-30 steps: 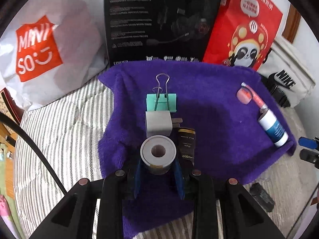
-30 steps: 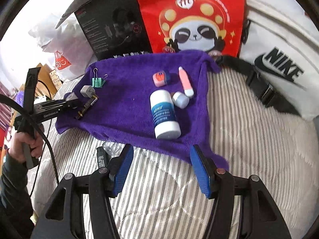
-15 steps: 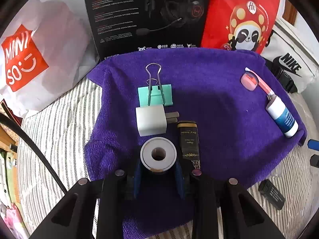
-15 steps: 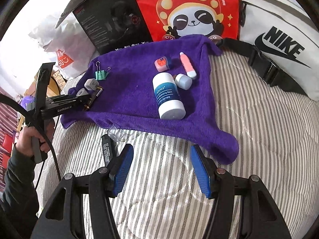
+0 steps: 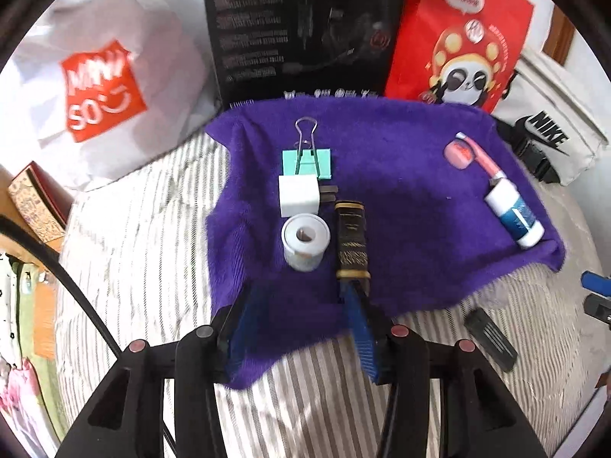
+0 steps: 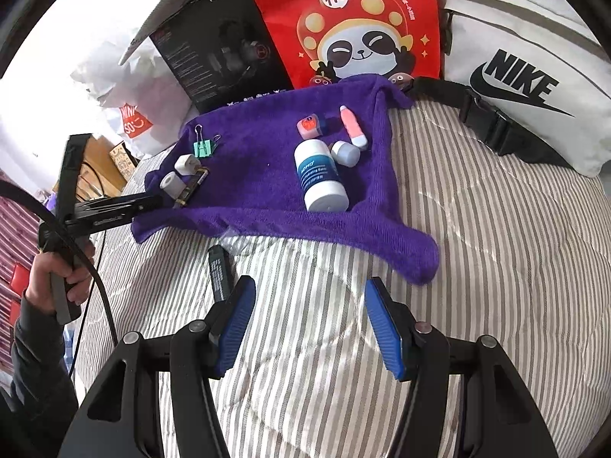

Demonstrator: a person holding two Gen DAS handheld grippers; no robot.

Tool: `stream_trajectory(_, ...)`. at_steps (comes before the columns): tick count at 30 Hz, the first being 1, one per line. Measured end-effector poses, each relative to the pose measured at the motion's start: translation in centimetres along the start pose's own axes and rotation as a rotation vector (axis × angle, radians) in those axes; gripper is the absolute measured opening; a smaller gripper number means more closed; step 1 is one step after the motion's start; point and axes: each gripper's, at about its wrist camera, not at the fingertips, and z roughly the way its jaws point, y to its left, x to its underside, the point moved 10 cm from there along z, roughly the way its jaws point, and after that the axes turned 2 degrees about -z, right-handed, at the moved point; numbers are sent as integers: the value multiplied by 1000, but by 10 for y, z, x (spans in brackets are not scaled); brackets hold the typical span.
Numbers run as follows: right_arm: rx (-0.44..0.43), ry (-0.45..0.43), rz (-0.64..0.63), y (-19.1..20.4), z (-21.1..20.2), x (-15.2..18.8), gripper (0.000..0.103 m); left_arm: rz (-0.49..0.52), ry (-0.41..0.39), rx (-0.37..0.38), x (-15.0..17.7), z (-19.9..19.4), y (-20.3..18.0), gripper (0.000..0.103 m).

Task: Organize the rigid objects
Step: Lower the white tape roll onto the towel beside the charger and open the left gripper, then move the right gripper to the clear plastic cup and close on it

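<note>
The left gripper [image 5: 301,328] sits at the lower middle of its own view with its jaws opening and nothing but purple cloth between the blue pads; the small grey roll [image 5: 305,242] stands released just above them, upright on the purple towel [image 5: 412,236], its hollow core facing the camera; the white plug adapter [image 5: 298,200] touches the roll's upper edge, and the teal binder clip [image 5: 306,162] lies just above the adapter, wire handles pointing to the top of the frame; the dark tube with gold bands [image 5: 351,244] lies just right of the roll, its lower end meeting the right-hand pad.

At the right of that view, the white and blue bottle [image 5: 513,215] lies tilted near the towel's edge, with the pink stick [image 5: 482,156] and a pink round piece [image 5: 460,150] above it.

In the right wrist view, the right gripper [image 6: 307,322] hangs at the lower middle over the striped bedding [image 6: 477,267], fingers spread and grasping nothing; a black flat item [image 6: 219,271] lies on the bedding just left of its left pad; a hand [image 6: 63,267] at the left edge grips the other tool's handle.
</note>
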Motion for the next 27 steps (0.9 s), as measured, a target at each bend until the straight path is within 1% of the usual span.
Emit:
stream_trajectory(5, -6, -5, -6, 6, -3, 11, 59, -20, -14, 32, 23, -20, -7, 46)
stream_trajectory(10, -21, 3, -43, 19, 15, 12, 58, -58, -14, 48, 48, -22, -4, 46)
stream_trajectory(12, -19, -1, -68, 27, 25, 9, 56, -82, -11, 62, 58, -21, -2, 46)
stream_trajectory(14, -22, -16, -121, 39, 36, 3, 55, -98, 2, 75, 69, -19, 0, 46)
stream_trajectory(16, -14, -22, -159, 48, 46, -1, 50, -109, 5, 87, 81, -21, 3, 46)
stream_trajectory(18, -10, -5, -182, 54, 58, -3, 44, -120, 5, 92, 89, -24, 5, 46)
stream_trajectory(19, -9, 2, -184, 56, 62, -5, 42, -131, 1, 96, 93, -26, 7, 46)
stream_trajectory(22, -37, -10, -185, 63, 70, -12, 42, -152, 8, 121, 103, -26, 8, 46)
stream_trajectory(25, -29, -10, -197, 64, 80, -17, 42, -159, 20, 134, 110, -24, 9, 46)
stream_trajectory(27, -26, 12, -215, 65, 89, -16, 42, -150, 26, 132, 113, -22, 8, 46)
